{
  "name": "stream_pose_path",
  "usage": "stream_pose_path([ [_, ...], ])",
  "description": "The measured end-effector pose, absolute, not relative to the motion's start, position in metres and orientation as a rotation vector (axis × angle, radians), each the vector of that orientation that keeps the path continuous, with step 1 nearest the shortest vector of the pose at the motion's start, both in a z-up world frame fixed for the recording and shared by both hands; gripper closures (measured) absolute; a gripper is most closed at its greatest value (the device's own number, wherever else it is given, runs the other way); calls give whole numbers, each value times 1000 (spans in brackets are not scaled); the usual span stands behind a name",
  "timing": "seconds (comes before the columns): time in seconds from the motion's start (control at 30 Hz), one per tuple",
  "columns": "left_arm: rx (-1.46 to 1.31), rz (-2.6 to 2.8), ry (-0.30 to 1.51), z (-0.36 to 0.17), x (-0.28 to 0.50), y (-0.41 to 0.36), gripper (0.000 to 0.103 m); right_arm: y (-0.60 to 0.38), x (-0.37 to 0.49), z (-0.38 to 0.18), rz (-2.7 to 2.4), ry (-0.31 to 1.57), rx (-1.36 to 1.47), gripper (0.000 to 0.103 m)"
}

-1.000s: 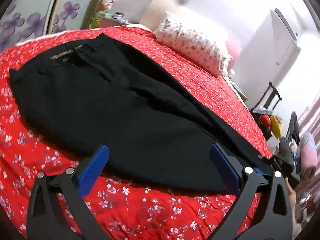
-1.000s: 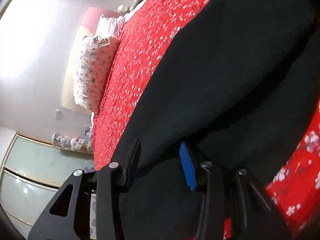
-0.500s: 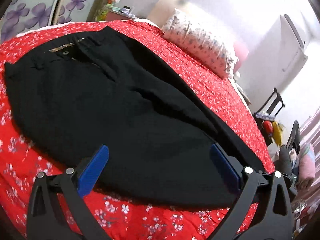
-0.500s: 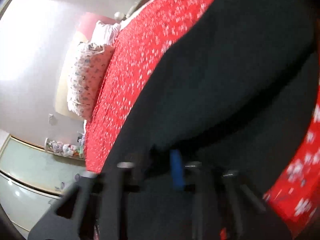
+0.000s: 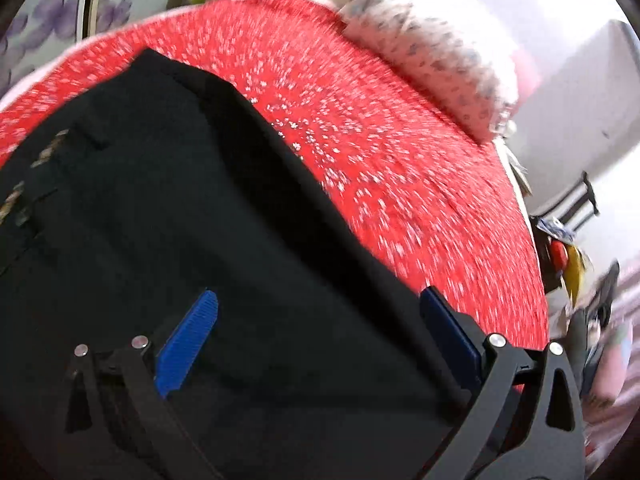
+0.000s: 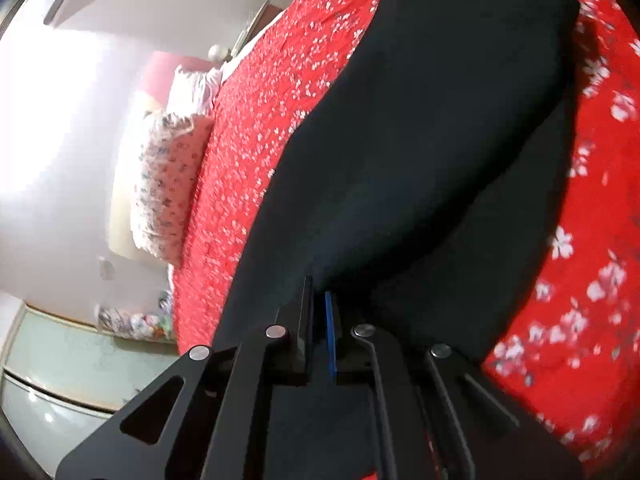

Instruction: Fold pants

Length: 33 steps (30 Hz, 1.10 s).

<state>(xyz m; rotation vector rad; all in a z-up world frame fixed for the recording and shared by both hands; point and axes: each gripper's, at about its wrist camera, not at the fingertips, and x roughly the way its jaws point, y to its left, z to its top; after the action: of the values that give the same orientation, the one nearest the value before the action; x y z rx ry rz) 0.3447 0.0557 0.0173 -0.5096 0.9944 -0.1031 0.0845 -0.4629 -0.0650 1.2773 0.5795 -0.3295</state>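
Right gripper is clenched on a fold of the black pants, its two blue-lined fingers nearly together with dark cloth pinched between them. Left gripper is spread wide, its blue pads well apart over the black fabric and gripping nothing (whether the tips touch the cloth cannot be told through the blur).

One pair of pants lies on the red floral bedspread, and in the left view its waistband sits at the left edge of the frame. In the right view the far end of the pants stops short of the bedspread's edge, with a band of red showing along both long sides. The strip on the pillow side is broad and bare; the other strip is narrower.

Two pillows lie along the side of the bed: a floral pillow and a pale pillow beyond it. A white wall stands behind them
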Motion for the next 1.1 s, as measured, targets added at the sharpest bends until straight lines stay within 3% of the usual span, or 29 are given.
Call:
stream_pose_path([
  [0.13, -479, 2, 1026, 2, 406, 50, 4, -460, 98, -60, -336, 596, 1217, 99],
  [0.3, -476, 149, 1118, -27, 448, 52, 23, -462, 104, -57, -329, 608, 1187, 99],
  [0.4, -474, 214, 1114, -36, 460, 58, 44, -462, 105, -57, -327, 611, 1169, 99],
  [0.43, -487, 221, 1095, -38, 458, 62, 65, -462, 106, -56, -327, 611, 1163, 99],
  [0.47, -511, 202, 1079, -39, 454, 65, 95, -462, 106, -56, -326, 611, 1155, 99],
  [0.57, -641, 146, 993, -34, 434, 77, 97, -465, 107, -55, -323, 606, 1143, 99],
  [0.8, -497, 93, 819, 25, 360, 72, 97, -465, 102, -44, -304, 560, 1136, 99],
  [0.93, -503, 43, 726, 54, 279, 85, 97, -468, 94, -35, -291, 515, 1153, 99],
  [1.1, -558, 37, 643, 53, 187, 109, 97, -475, 77, -19, -290, 437, 1165, 99],
])
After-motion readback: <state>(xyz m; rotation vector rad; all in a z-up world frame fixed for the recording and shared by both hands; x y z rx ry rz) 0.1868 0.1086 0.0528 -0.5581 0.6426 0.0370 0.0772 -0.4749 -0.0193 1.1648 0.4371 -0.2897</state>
